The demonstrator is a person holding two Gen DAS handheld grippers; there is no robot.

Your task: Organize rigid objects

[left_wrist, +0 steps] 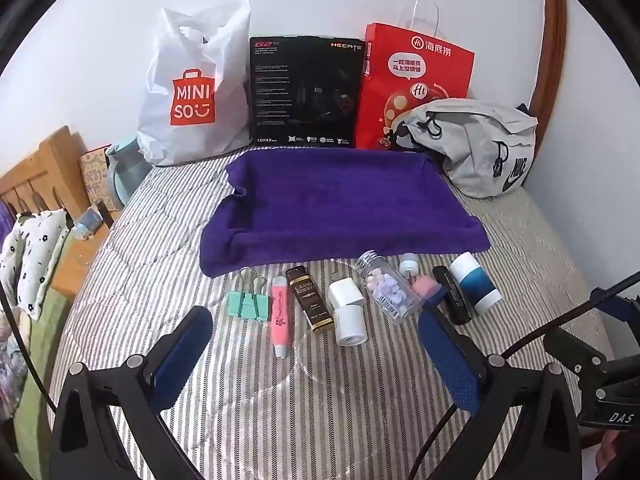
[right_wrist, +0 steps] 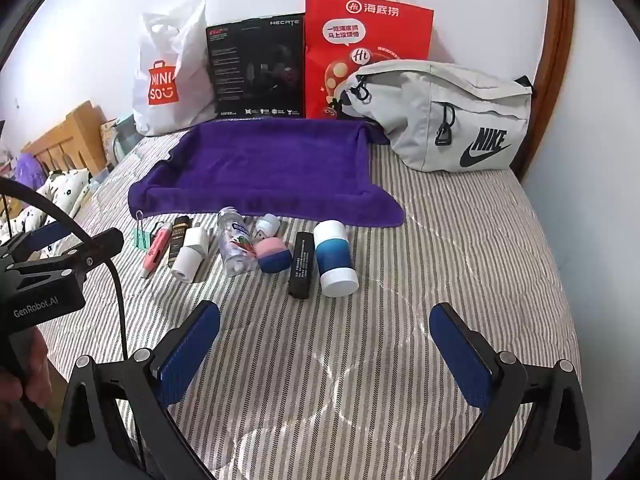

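A row of small items lies on the striped bedspread in front of a purple towel (left_wrist: 344,208): green binder clips (left_wrist: 248,302), a pink tube (left_wrist: 279,320), a brown bottle (left_wrist: 312,298), white rolls (left_wrist: 348,312), a clear pill bottle (left_wrist: 386,284), a black bar (left_wrist: 452,294) and a blue-and-white cylinder (left_wrist: 475,282). My left gripper (left_wrist: 313,314) hangs open just short of the row's middle, holding nothing. My right gripper (right_wrist: 325,309) is open and empty, a little before the black bar (right_wrist: 301,264) and the blue-and-white cylinder (right_wrist: 334,256). The purple towel (right_wrist: 264,164) is bare.
Against the back wall stand a white Miniso bag (left_wrist: 192,92), a black box (left_wrist: 304,92) and a red paper bag (left_wrist: 412,80). A grey Nike pouch (right_wrist: 448,120) lies at the back right. A wooden headboard (left_wrist: 44,176) and pillows are at the left.
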